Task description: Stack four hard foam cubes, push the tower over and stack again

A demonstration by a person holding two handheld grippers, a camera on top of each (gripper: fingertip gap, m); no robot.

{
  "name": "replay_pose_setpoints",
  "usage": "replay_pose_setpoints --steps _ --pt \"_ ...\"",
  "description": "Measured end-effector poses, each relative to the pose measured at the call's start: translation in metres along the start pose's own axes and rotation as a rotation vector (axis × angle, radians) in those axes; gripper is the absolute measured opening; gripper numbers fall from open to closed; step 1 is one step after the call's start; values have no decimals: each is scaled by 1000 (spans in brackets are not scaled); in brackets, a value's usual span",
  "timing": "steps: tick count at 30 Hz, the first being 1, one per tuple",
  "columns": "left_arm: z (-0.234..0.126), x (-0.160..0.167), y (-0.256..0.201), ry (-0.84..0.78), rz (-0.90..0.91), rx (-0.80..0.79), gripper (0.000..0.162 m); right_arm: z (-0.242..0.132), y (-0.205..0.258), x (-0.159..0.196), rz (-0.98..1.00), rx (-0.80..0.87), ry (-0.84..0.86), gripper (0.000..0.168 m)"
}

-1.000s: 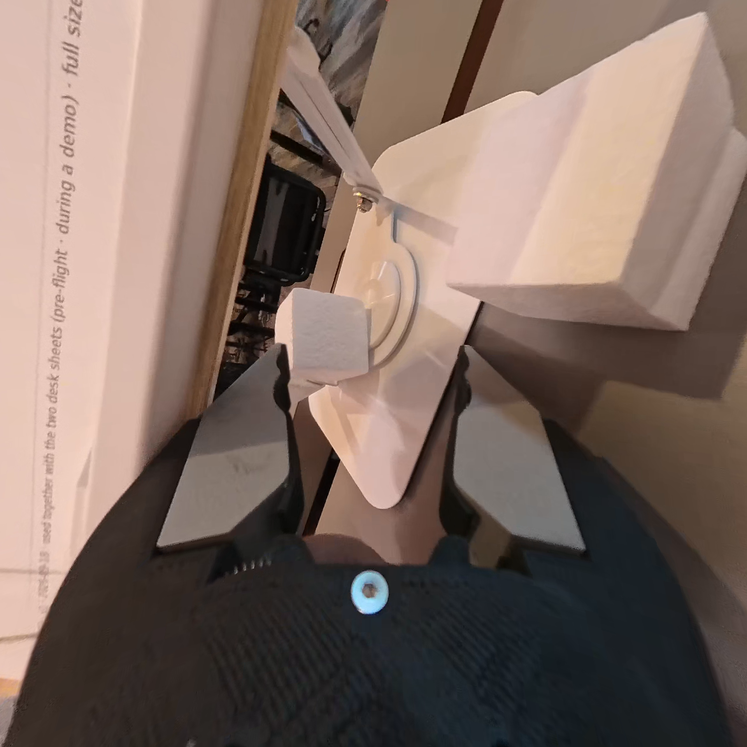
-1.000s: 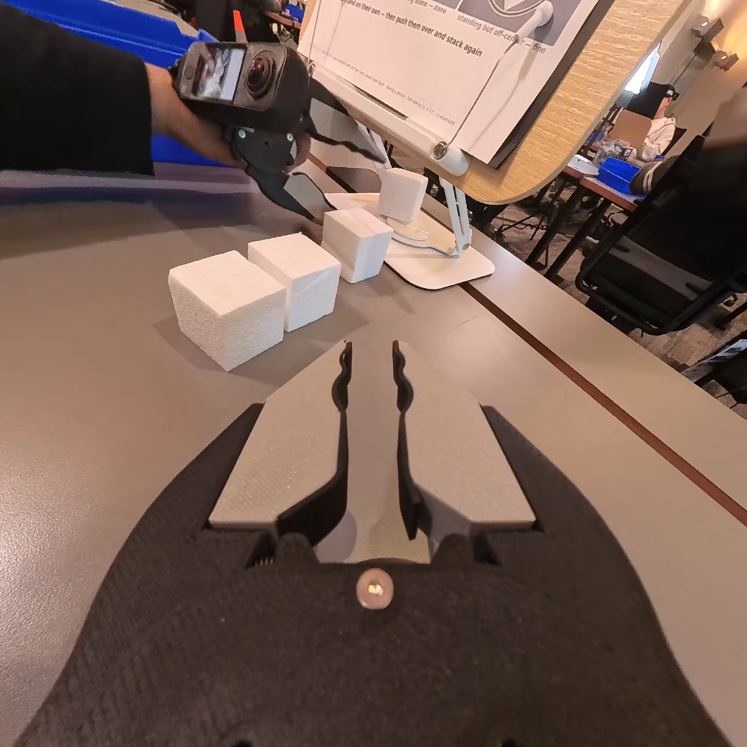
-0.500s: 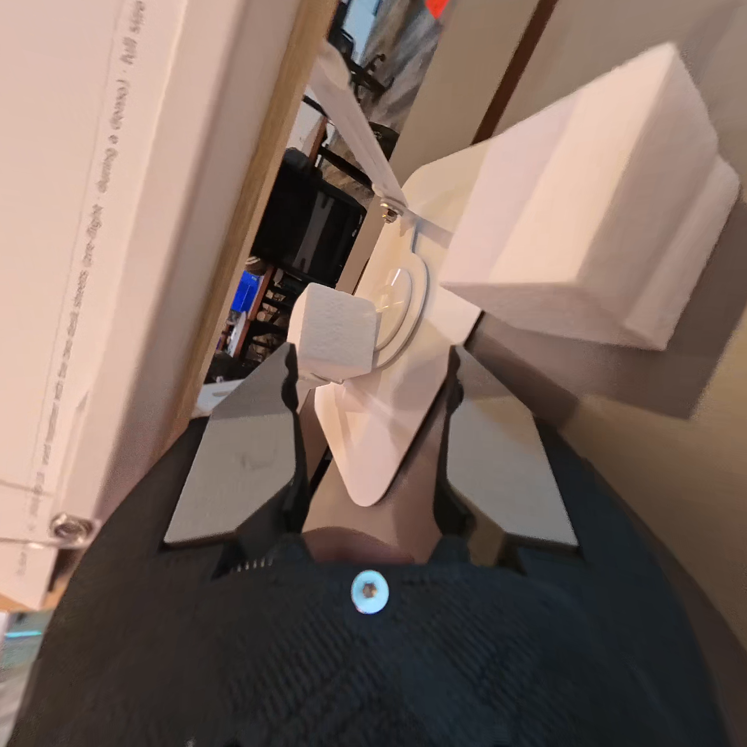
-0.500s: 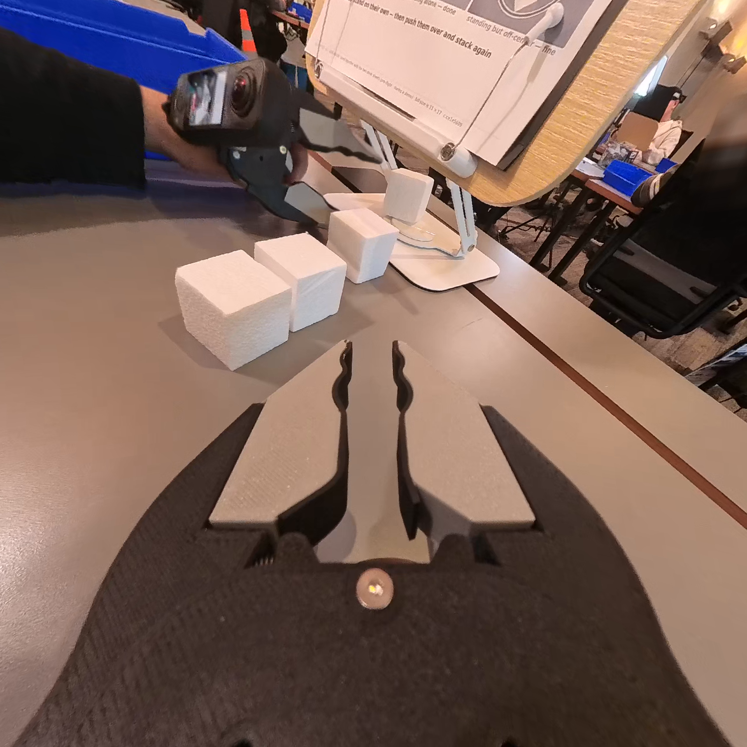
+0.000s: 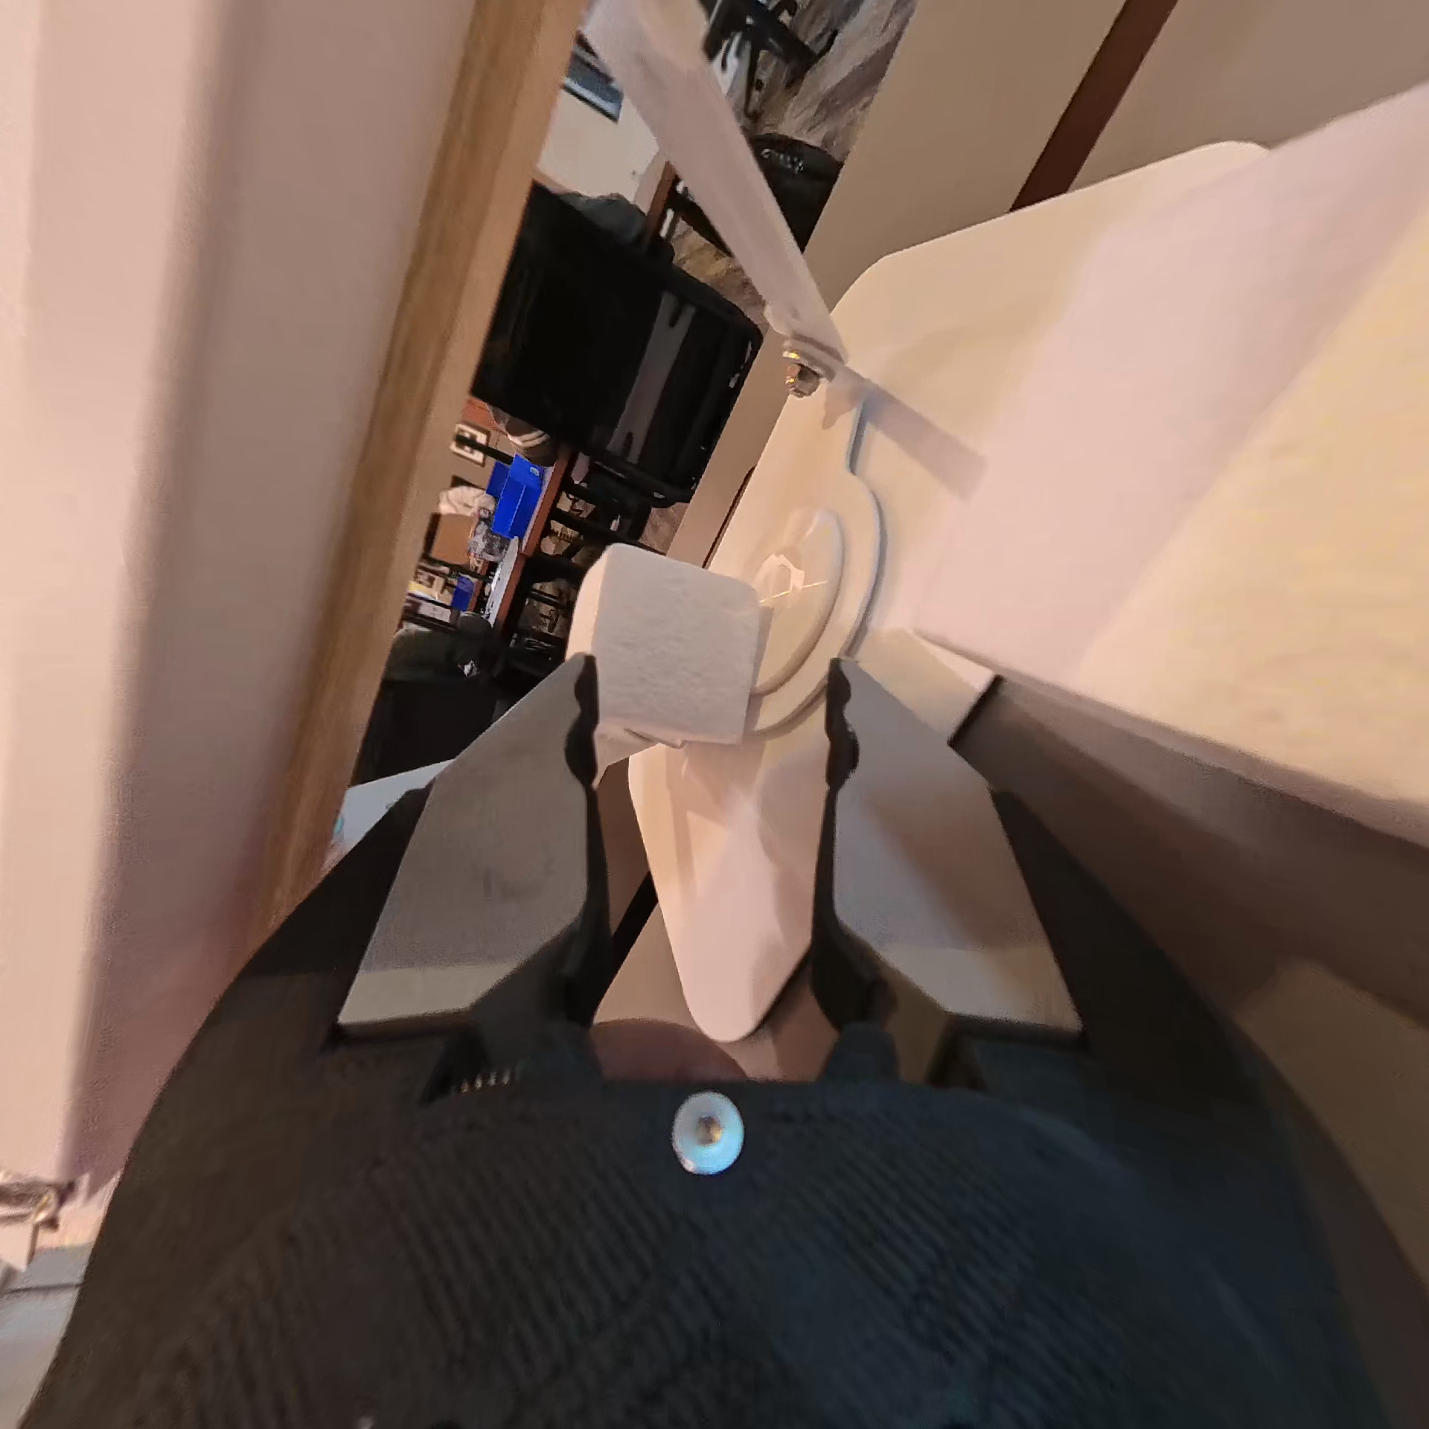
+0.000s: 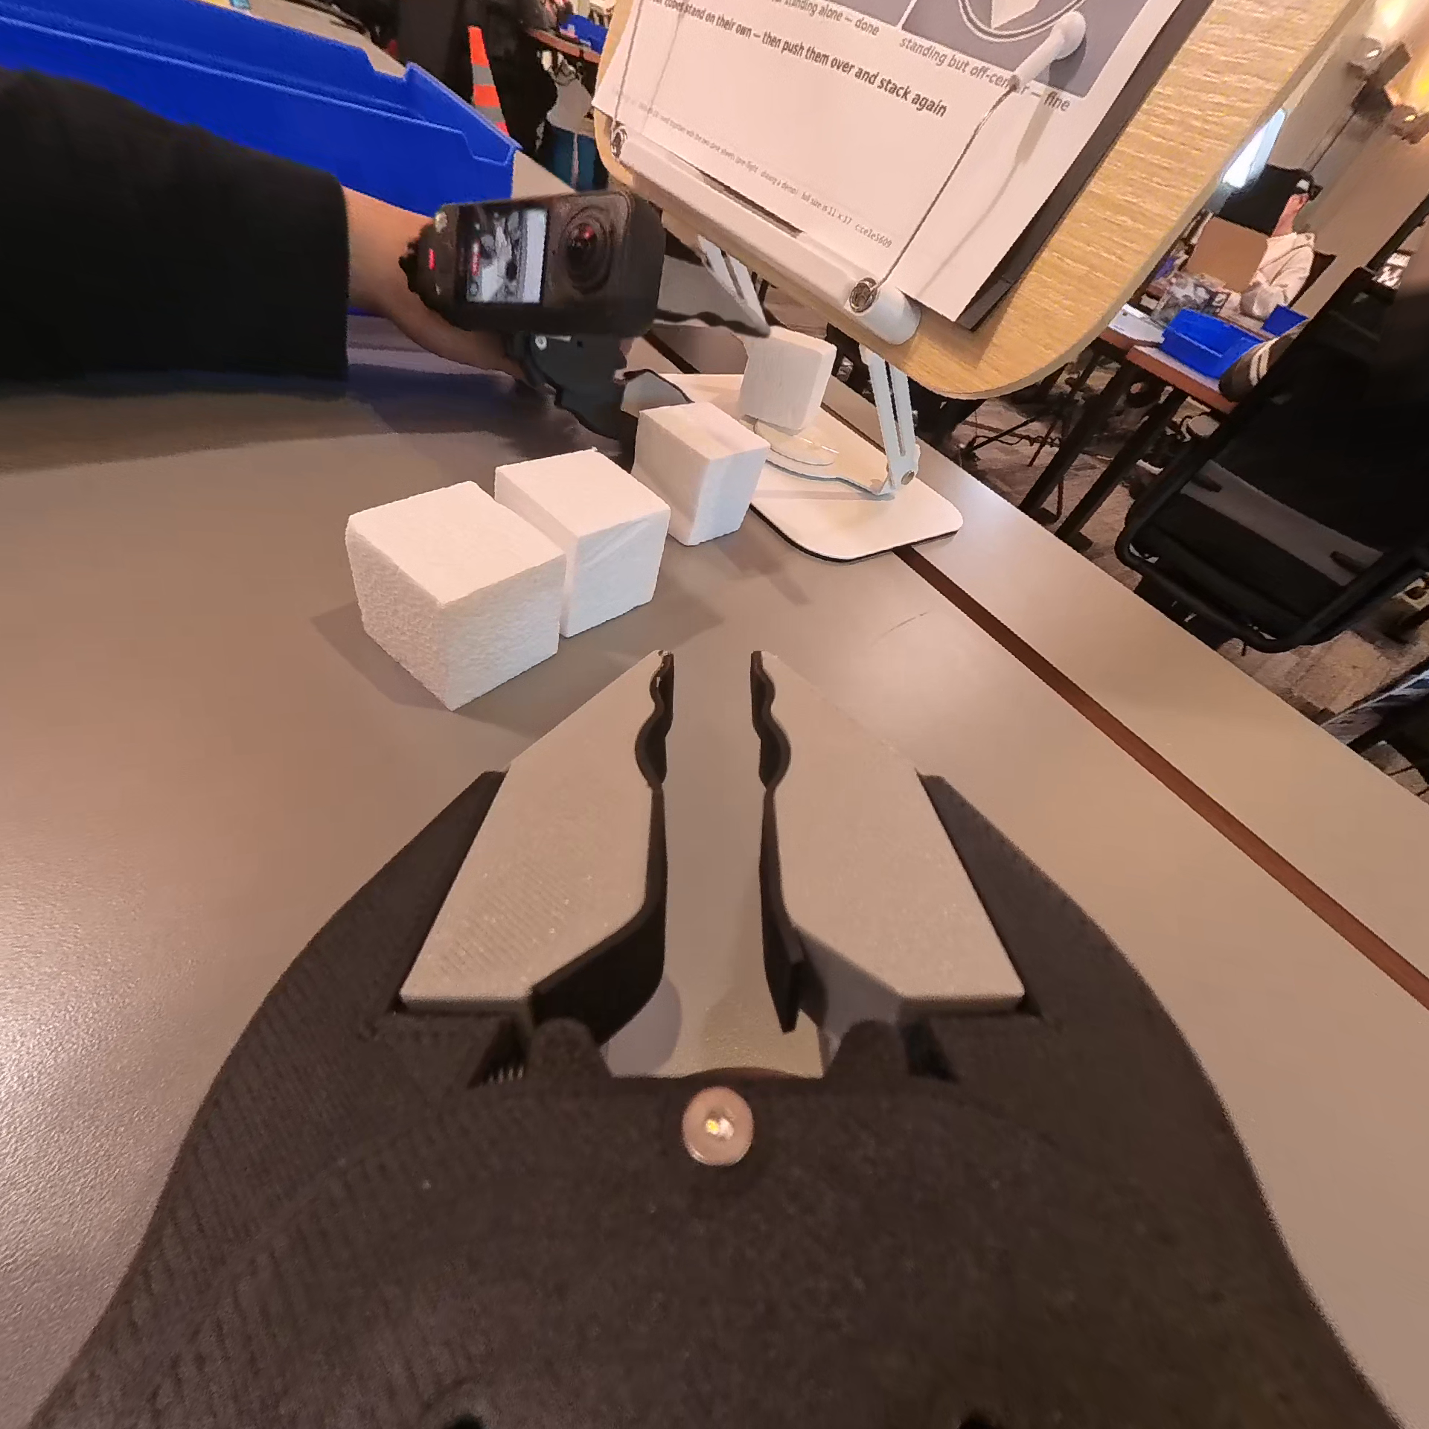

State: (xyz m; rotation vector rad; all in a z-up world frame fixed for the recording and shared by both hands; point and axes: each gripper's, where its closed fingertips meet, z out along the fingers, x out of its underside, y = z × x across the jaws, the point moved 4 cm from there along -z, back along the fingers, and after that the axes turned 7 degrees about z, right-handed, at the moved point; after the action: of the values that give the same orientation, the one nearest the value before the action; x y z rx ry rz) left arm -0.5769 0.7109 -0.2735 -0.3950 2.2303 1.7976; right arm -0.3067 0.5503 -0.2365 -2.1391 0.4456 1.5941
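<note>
Left fingers (image 5: 503,835) spread near cube on stand base (image 5: 671,648), right fingers (image 6: 541,874) narrowly parted, three cubes (image 6: 456,588) on worktop (image 6: 193,734)

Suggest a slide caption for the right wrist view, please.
Right gripper waits open and empty over the table while the left gripper reaches past three foam cubes.
</note>
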Motion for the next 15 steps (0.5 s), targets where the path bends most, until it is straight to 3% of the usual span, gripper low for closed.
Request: replay_pose_setpoints --steps 4,8,15 --pt "3 1 -1 -9 37 -6 53 0 0 0 5 -1 -1 17" --pt "3 2 3 -20 17 -19 64 0 0 0 1 0 0 17" --pt "3 7 4 -12 19 -3 62 0 0 0 -1 -1 2 17"
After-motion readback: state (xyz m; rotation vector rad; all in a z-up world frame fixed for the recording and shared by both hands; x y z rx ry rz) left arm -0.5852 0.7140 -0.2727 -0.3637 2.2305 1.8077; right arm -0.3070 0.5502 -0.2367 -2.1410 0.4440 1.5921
